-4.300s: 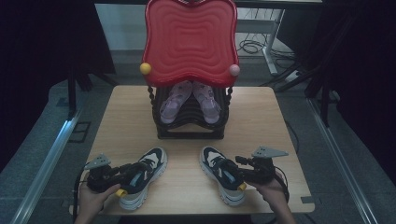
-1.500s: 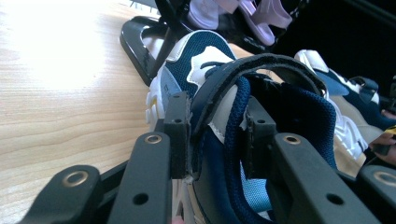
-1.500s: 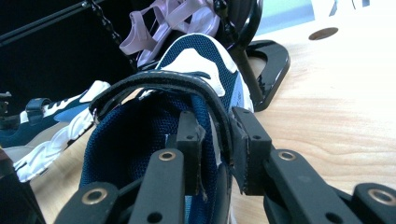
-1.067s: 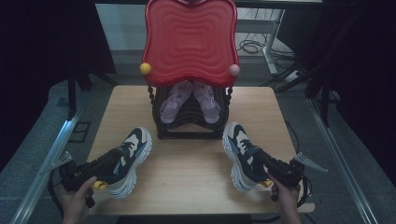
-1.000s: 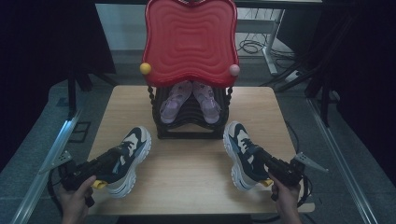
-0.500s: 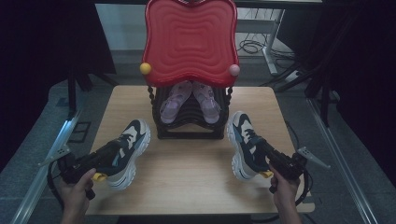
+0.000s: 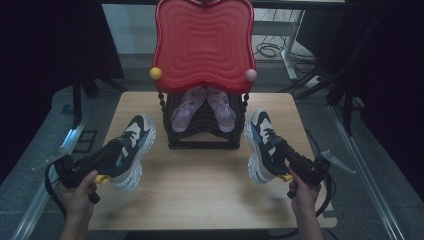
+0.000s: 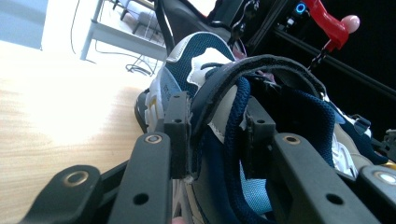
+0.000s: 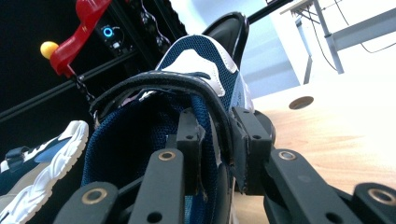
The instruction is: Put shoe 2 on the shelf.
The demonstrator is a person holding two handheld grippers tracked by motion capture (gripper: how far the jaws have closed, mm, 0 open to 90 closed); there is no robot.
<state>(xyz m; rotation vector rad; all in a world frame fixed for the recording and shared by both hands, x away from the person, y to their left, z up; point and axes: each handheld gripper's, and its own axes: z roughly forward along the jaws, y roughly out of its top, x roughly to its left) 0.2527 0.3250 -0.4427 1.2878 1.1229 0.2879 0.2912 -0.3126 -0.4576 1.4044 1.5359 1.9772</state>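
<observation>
On either side of the rack (image 7: 204, 131) at the desk's (image 7: 200, 200) far edge, you carry a sneaker in each gripper. Your left gripper (image 8: 212, 140) pinches the left sneaker's (image 7: 131, 149) heel collar, one jaw inside, so it hangs toe-forward; your right gripper (image 9: 215, 144) clamps the right sneaker (image 7: 262, 144) likewise. Pink shoes (image 7: 202, 107) already fill the rack's middle.

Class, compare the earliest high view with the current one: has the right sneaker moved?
Yes. The right sneaker has gone from the table's near edge outward and toward the black rack, now beside its right side.
</observation>
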